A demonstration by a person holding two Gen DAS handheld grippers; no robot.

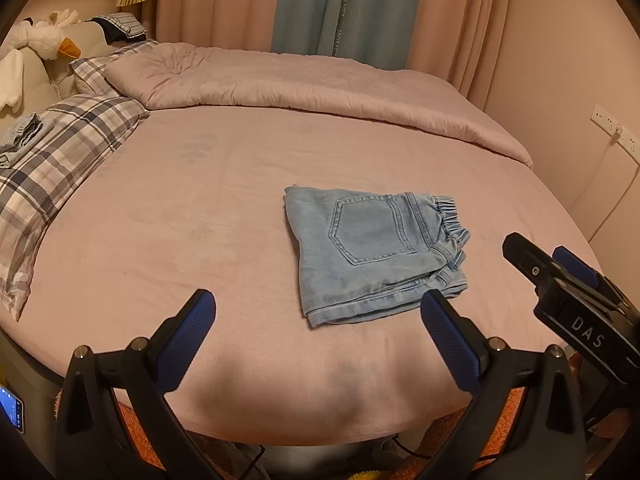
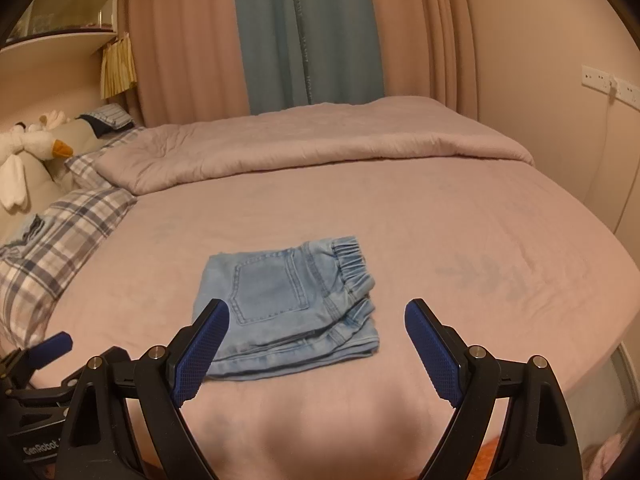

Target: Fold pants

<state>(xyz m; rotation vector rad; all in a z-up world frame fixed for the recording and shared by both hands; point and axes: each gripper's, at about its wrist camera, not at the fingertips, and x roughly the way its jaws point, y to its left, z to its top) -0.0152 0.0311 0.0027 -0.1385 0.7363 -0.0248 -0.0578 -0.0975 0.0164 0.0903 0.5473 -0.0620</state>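
Note:
Light blue denim pants (image 1: 372,252) lie folded into a compact rectangle on the pink bed sheet (image 1: 200,220), back pocket up and elastic waistband toward the right. In the right wrist view the same pants (image 2: 288,308) sit just beyond the fingers. My left gripper (image 1: 318,300) hovers near the bed's front edge, open and empty, short of the pants. My right gripper (image 2: 316,312) is open too, with nothing between its pads; it also shows at the right of the left wrist view (image 1: 548,264). A left gripper finger (image 2: 52,344) pokes in at the lower left.
A folded pink duvet (image 1: 320,84) lies across the far side of the bed. Plaid pillows (image 1: 60,152) with a small folded denim item (image 1: 20,136) sit at the left, beside a plush goose (image 1: 44,40). Curtains (image 1: 340,0) hang behind. Wall sockets (image 1: 616,128) are at the right.

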